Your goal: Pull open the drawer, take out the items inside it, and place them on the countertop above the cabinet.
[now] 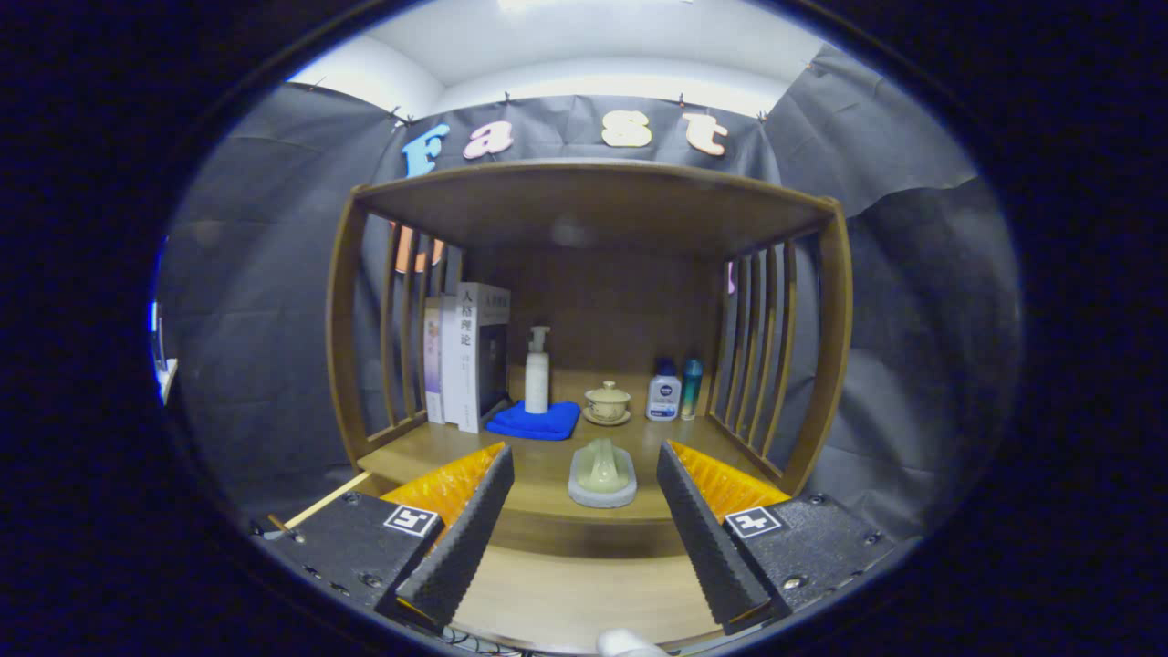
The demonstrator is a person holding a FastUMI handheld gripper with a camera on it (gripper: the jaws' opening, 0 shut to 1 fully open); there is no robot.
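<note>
My gripper (584, 456) stands open, its two fingers spread wide over the pulled-out drawer (566, 593). Just ahead of the fingertips, near the front edge of the wooden countertop (438, 447), sits a pale green lidded piece on a grey-white round dish (602, 474). Neither finger touches it. A small white thing (625, 644) peeks up from the drawer below the fingers; I cannot tell what it is.
Further back on the countertop stand several books (467, 356), a white pump bottle (537, 370) on a folded blue cloth (534, 422), a lidded tea cup on a saucer (607, 401), and two small bottles (675, 391). Slatted wooden sides (762, 338) and a top board (593, 205) enclose it.
</note>
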